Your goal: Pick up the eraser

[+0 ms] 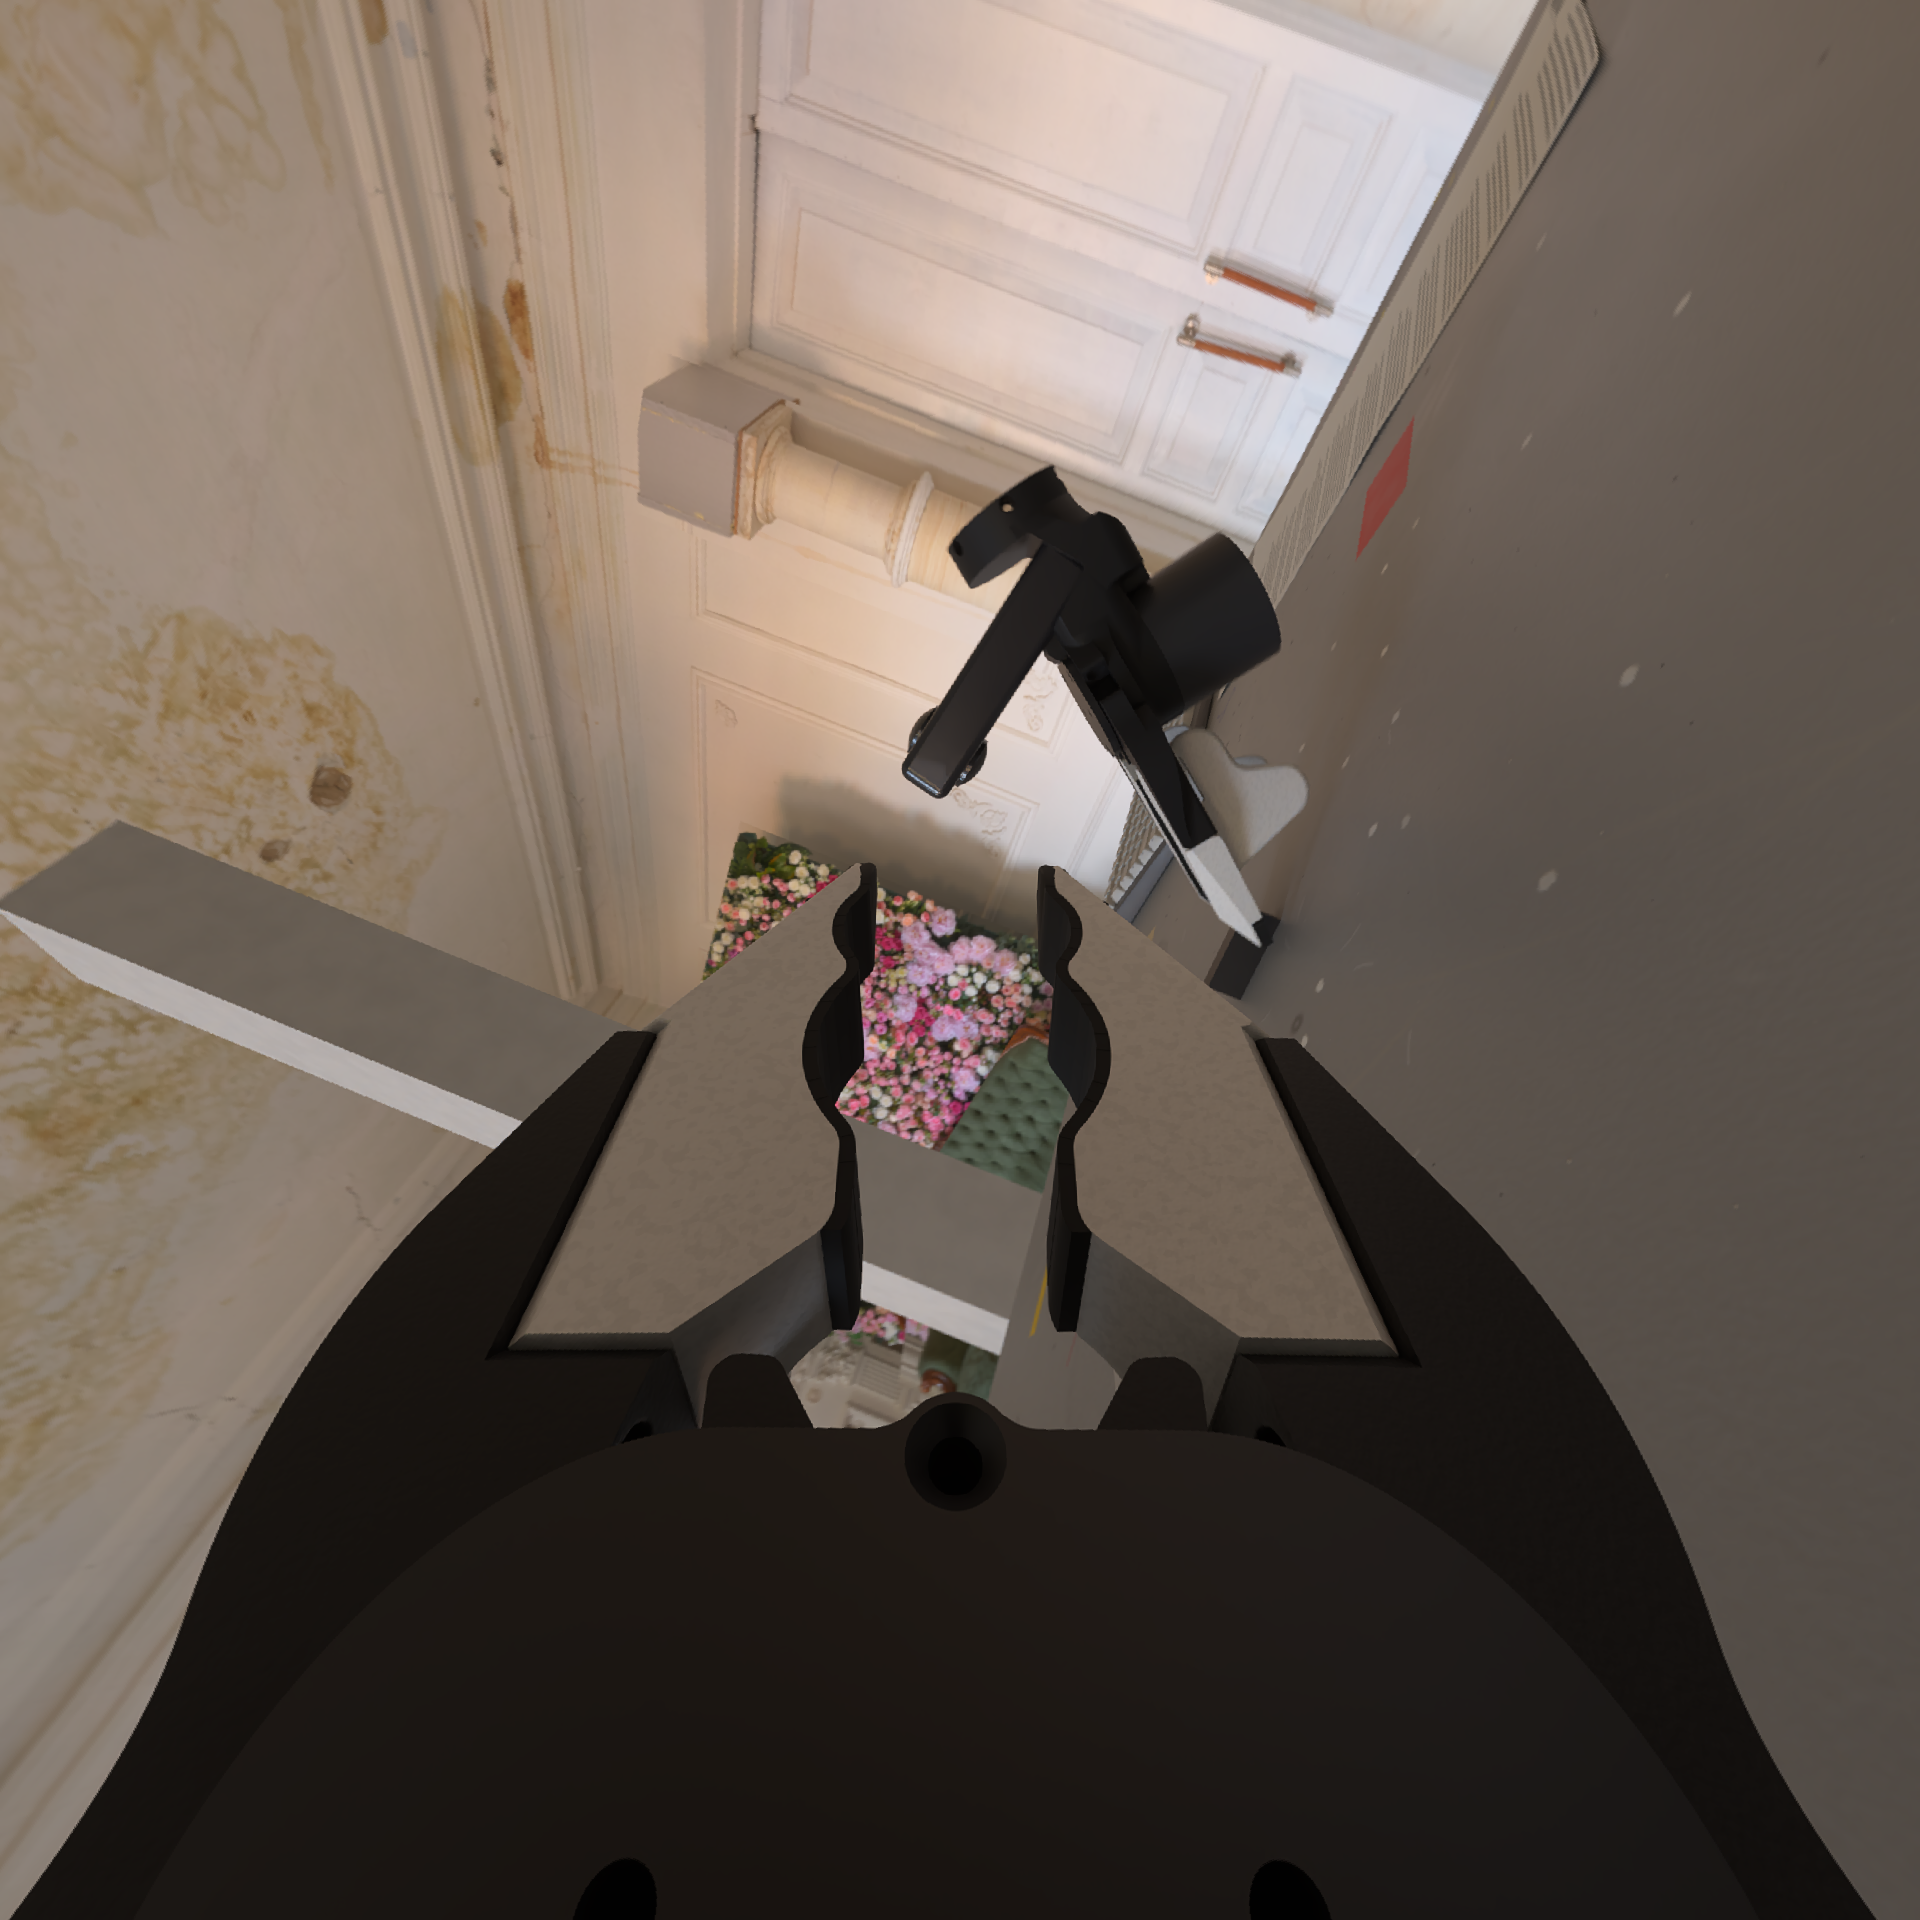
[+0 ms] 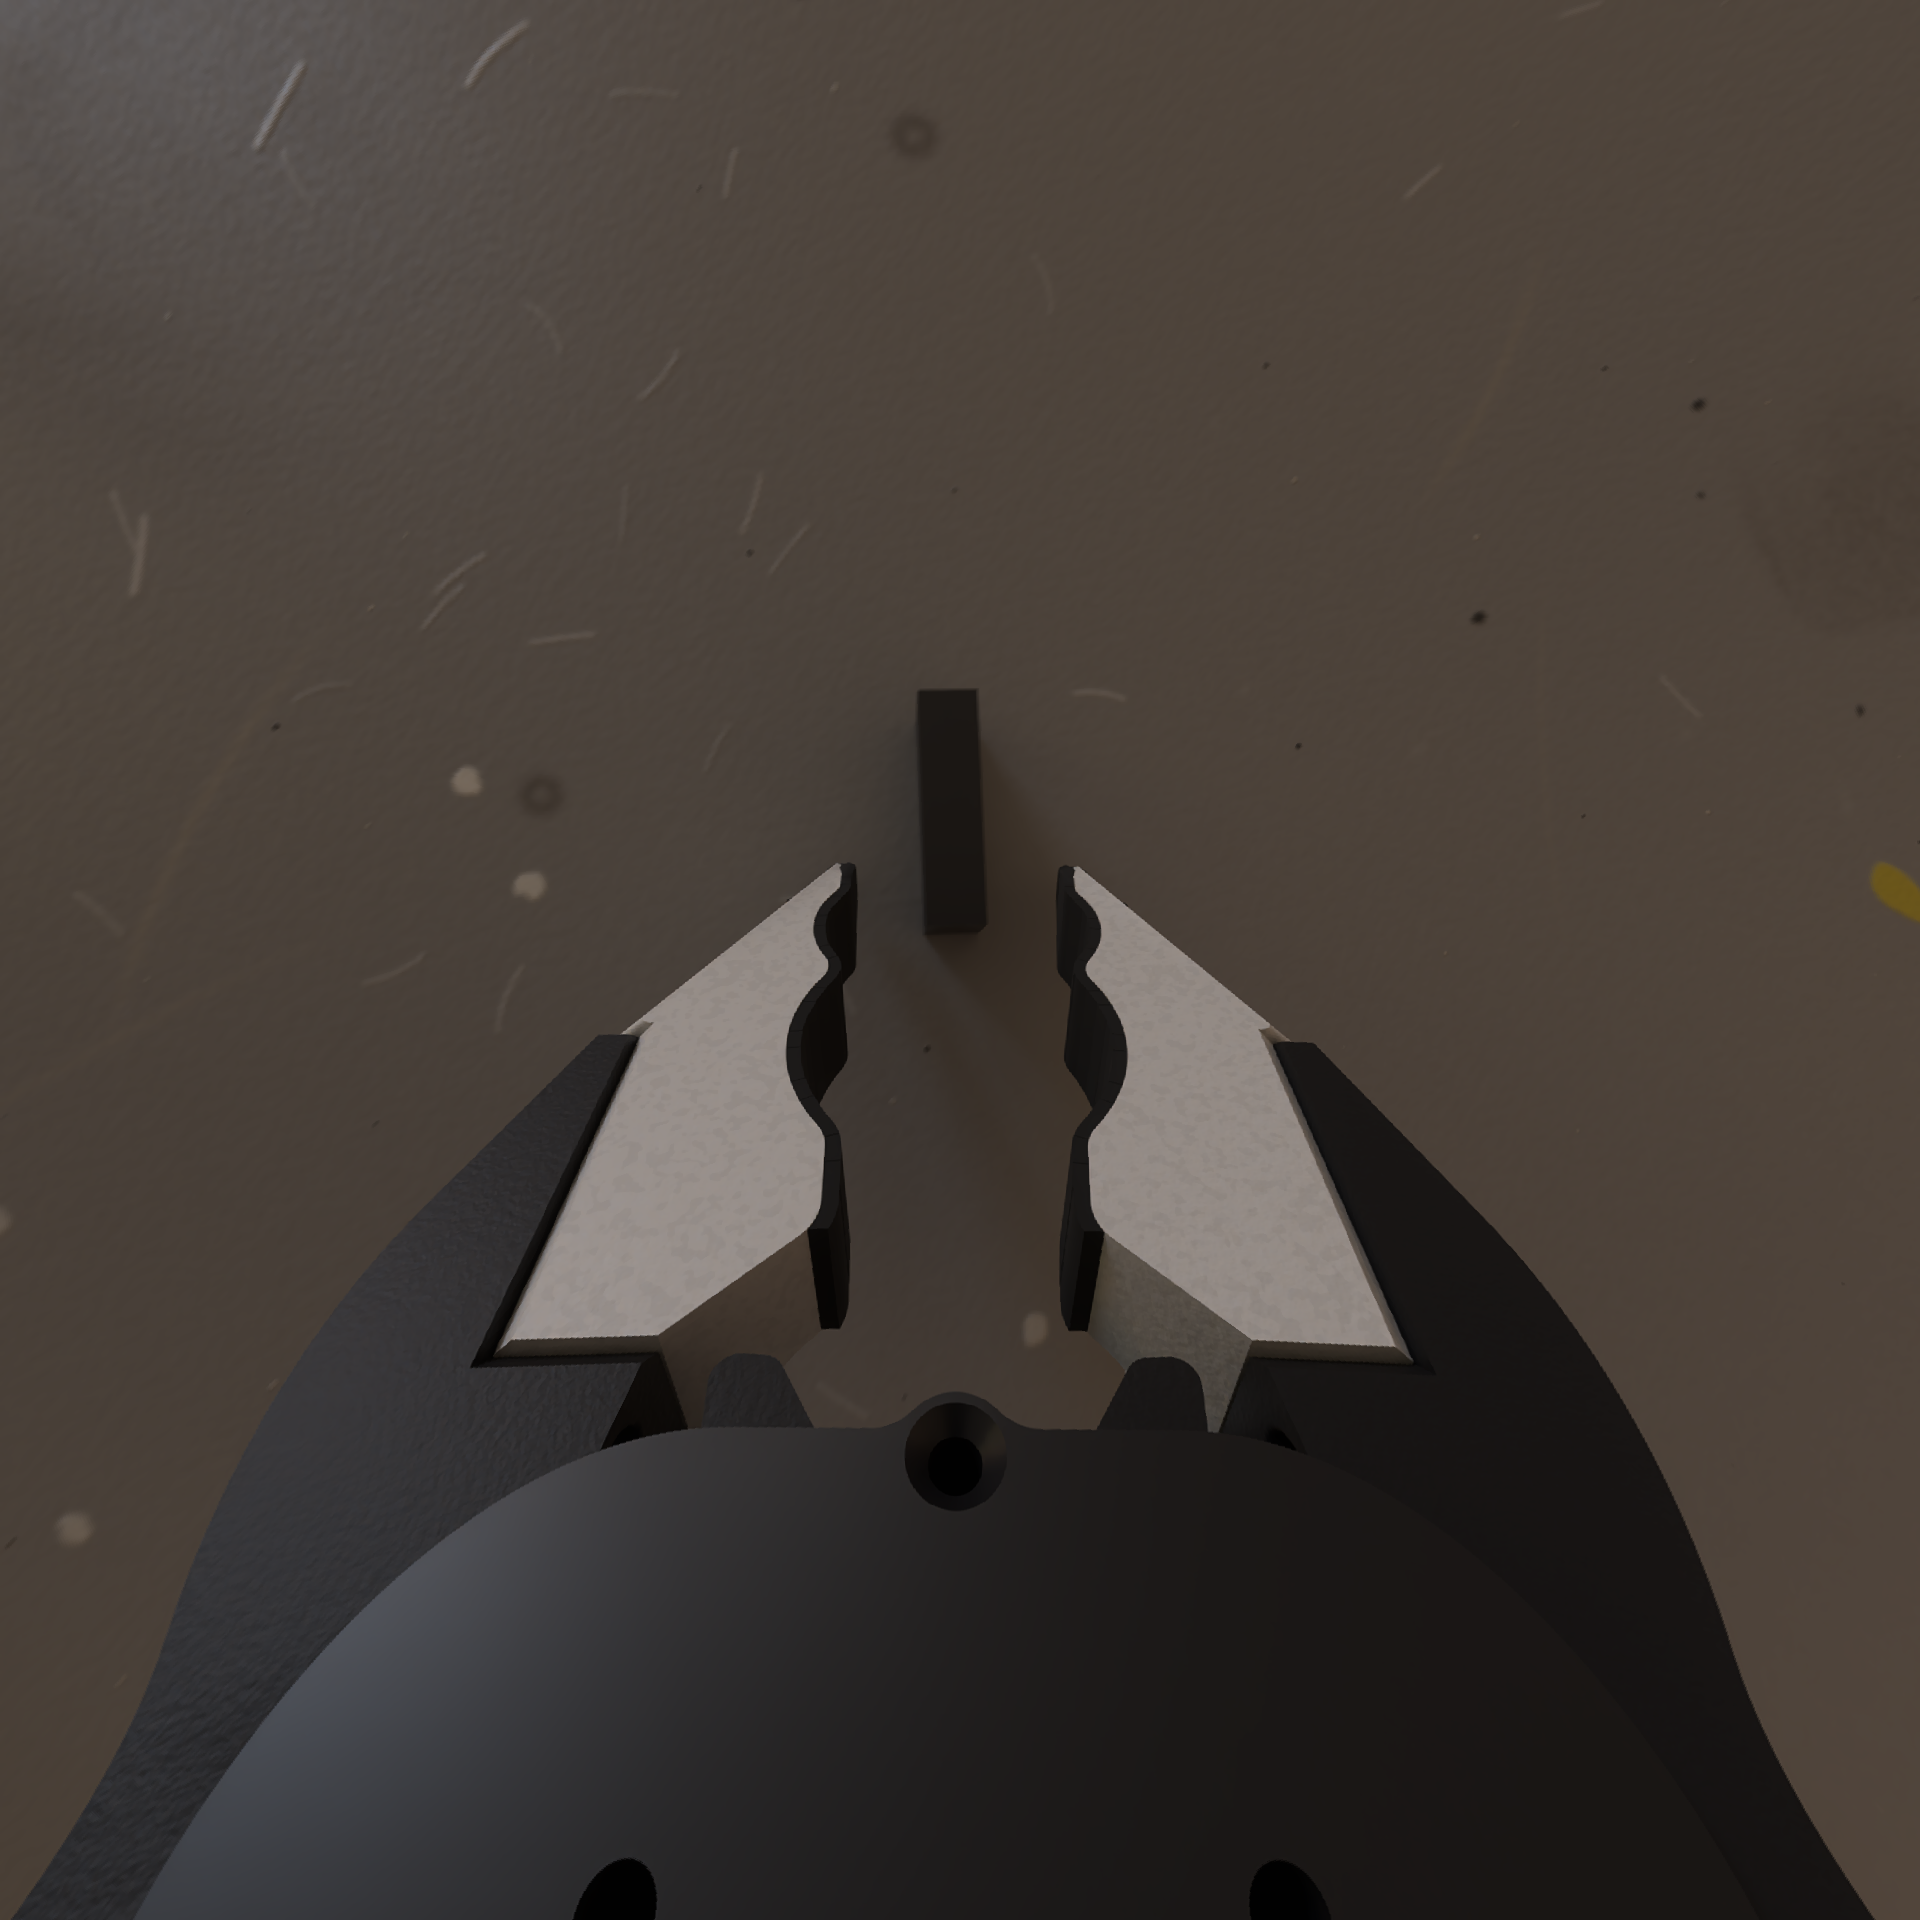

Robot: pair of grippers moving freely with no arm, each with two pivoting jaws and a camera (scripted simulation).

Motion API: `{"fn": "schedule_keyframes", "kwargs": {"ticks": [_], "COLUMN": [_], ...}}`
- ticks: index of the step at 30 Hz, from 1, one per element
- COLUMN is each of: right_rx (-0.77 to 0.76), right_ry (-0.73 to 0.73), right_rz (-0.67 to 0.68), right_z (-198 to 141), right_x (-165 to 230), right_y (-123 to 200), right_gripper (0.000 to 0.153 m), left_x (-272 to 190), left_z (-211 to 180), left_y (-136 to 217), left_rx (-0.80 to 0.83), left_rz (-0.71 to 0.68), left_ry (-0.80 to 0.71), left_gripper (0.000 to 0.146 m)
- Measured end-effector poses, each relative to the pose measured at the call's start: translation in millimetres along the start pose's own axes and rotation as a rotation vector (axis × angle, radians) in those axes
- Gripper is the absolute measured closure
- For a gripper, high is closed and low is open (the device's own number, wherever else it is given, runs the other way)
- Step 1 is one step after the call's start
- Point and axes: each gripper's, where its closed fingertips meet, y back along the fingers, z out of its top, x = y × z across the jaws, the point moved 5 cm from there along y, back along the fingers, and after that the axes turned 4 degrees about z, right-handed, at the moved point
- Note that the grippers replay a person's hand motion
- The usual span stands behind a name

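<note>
The eraser (image 2: 951,808) is a small black bar lying on the brown-grey table (image 2: 1351,416). In the right wrist view it sits just past my fingertips, lined up with the gap between them. My right gripper (image 2: 956,878) is open and empty, pointing down at the table close above the eraser. In the left wrist view my left gripper (image 1: 954,878) is open and empty, held off the table's side. The right gripper (image 1: 1236,914) shows there too, tips down at the table, with a dark block (image 1: 1234,966) right by them that may be the eraser.
The table (image 1: 1662,935) fills the right of the left wrist view. A white rounded object (image 1: 1262,800) and a red patch (image 1: 1385,488) are on it. A grey beam (image 1: 260,977) crosses at the left. Walls, a white door and a flower wall lie behind.
</note>
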Motion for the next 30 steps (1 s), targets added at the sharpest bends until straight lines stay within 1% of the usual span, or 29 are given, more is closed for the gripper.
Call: {"fn": "schedule_keyframes", "kwargs": {"ticks": [2, 4, 6, 7, 8, 9, 10, 13, 16, 19, 22, 24, 26, 30], "right_rx": [-0.037, -0.051, -0.064, -0.068, -0.061, -0.059, -0.083, -0.261, -0.328, -0.307, -0.238, -0.208, -0.194, -0.180], "right_ry": [-0.012, -0.028, 0.002, 0.029, 0.062, 0.099, 0.138, 0.296, 0.474, 0.602, 0.694, 0.729, 0.734, 0.741], "right_rz": [-0.001, 0.030, 0.022, 0.013, 0.003, -0.009, -0.009, 0.077, 0.162, 0.199, 0.184, 0.173, 0.183, 0.274], "right_z": [1, 4, 6, 7, 7, 7, 10, 28, 42, 46, 43, 41, 39, 35], "right_x": [-4, -3, -2, -1, 0, 2, 8, 42, 89, 135, 167, 179, 187, 202], "right_y": [-5, -9, -11, -11, -10, -8, -2, 32, 70, 93, 100, 101, 102, 106], "right_gripper": [0.112, 0.108, 0.106, 0.108, 0.121, 0.141, 0.142, 0.142, 0.142, 0.142, 0.142, 0.142, 0.142, 0.142], "left_x": [1, 3, 4, 4, 4, 4, 4, 6, 7, 8, 7, 4, 1, -4], "left_z": [-2, -1, 1, 2, 3, 4, 5, 1, -5, -8, -10, -11, -11, -7], "left_y": [0, 1, 0, 0, -1, -1, -1, 0, 0, 1, 1, 2, 2, 1], "left_rx": [-0.010, -0.026, -0.038, -0.041, -0.042, -0.041, -0.038, -0.026, -0.019, -0.016, -0.005, 0.009, 0.014, 0.011], "left_rz": [0.006, 0.022, 0.025, 0.025, 0.025, 0.029, 0.033, 0.042, 0.048, 0.049, 0.049, 0.042, 0.037, 0.032], "left_ry": [0.042, 0.081, 0.098, 0.096, 0.091, 0.081, 0.071, 0.054, 0.046, 0.035, -0.016, -0.077, -0.134, -0.208], "left_gripper": [0.116, 0.116, 0.116, 0.116, 0.116, 0.115, 0.115, 0.115, 0.115, 0.115, 0.116, 0.116, 0.116, 0.116]}}
